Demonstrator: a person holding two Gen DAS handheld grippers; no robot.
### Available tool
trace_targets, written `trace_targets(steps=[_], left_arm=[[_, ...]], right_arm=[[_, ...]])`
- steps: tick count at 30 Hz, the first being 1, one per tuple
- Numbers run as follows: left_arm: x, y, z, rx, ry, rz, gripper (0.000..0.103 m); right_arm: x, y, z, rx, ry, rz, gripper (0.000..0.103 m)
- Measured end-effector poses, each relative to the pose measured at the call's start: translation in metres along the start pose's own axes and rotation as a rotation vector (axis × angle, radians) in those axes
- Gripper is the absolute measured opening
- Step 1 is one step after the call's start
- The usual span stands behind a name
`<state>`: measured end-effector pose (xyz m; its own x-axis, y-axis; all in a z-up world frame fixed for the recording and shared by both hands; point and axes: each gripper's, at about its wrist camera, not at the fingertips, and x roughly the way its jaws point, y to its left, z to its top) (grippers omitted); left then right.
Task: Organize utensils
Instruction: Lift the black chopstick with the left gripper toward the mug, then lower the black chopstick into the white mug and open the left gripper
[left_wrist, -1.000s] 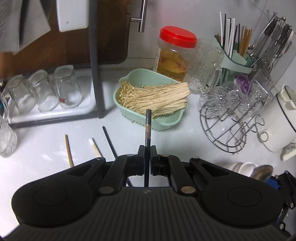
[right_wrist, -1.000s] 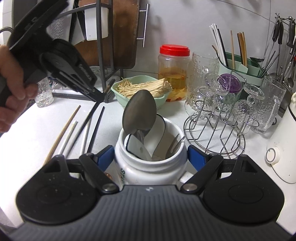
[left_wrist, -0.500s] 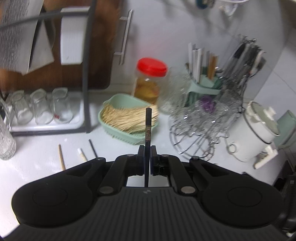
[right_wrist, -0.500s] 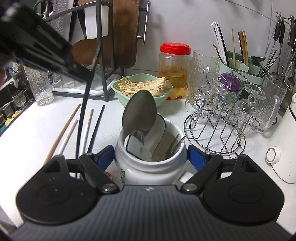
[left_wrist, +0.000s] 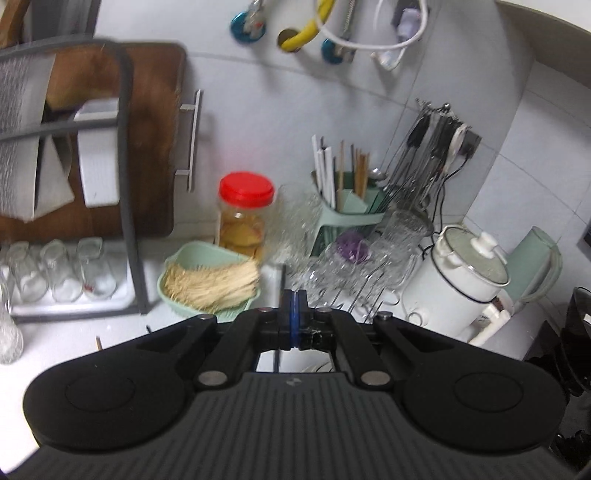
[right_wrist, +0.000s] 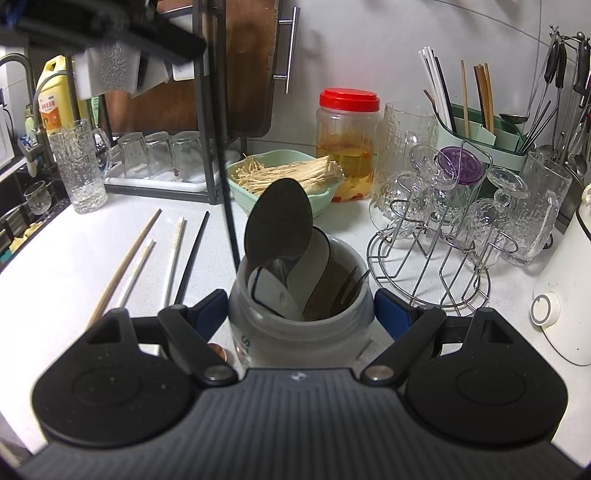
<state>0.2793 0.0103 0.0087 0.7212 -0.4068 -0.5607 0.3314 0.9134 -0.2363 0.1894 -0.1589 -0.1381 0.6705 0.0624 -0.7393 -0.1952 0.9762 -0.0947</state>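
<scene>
My right gripper (right_wrist: 301, 314) is shut on a white ceramic jar (right_wrist: 299, 332) that stands on the counter and holds a metal spoon (right_wrist: 279, 223), a white spoon and forks. My left gripper (left_wrist: 293, 308) is shut on a black chopstick (right_wrist: 225, 177); in the right wrist view the chopstick hangs nearly upright with its lower tip at the jar's left rim. The left gripper body (right_wrist: 110, 29) shows at the top left. Several chopsticks (right_wrist: 173, 258) lie on the counter left of the jar.
A green basket of enoki mushrooms (right_wrist: 284, 175), a red-lidded jar (right_wrist: 347, 147), a wire rack of glasses (right_wrist: 454, 229), a green utensil caddy (right_wrist: 484, 136) with chopsticks, a white cooker (left_wrist: 465, 284) and a dish rack with glasses (right_wrist: 159, 158) stand around.
My left gripper has risen and tilted up, carrying the black chopstick from over the counter to the jar's left rim. The right gripper and jar have not moved.
</scene>
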Motion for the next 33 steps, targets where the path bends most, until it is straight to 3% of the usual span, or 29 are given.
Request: trace_targets(steps=[6, 15, 19, 23, 25, 27, 28, 33], left_arm=[[0.010, -0.001, 0.006, 0.009, 0.022, 0.005, 0.000], [0.069, 0.047, -0.027, -0.156, 0.190, 0.014, 0.000], [0.099, 0.058, -0.040, -0.183, 0.250, -0.013, 0.000], [0.131, 0.056, -0.047, -0.144, 0.308, -0.041, 0.003], [0.149, 0.053, -0.050, -0.119, 0.337, -0.044, 0.011], [0.167, 0.046, -0.053, -0.091, 0.361, -0.048, 0.027], [0.175, 0.042, -0.055, -0.070, 0.368, -0.051, 0.030], [0.215, 0.022, -0.058, 0.051, 0.386, -0.045, 0.031]], right_arm=[[0.000, 0.001, 0.000, -0.003, -0.003, -0.002, 0.088], [-0.001, 0.000, 0.000, -0.002, 0.001, -0.006, 0.088], [-0.005, -0.005, -0.004, -0.003, 0.002, -0.001, 0.088], [-0.009, -0.011, -0.006, -0.003, 0.004, 0.001, 0.088], [-0.010, -0.014, -0.007, 0.000, 0.008, -0.002, 0.088], [-0.011, -0.017, -0.009, 0.002, 0.010, -0.002, 0.088], [-0.012, -0.018, -0.010, 0.002, 0.010, -0.002, 0.088], [-0.015, -0.025, -0.013, 0.008, 0.008, -0.002, 0.088]])
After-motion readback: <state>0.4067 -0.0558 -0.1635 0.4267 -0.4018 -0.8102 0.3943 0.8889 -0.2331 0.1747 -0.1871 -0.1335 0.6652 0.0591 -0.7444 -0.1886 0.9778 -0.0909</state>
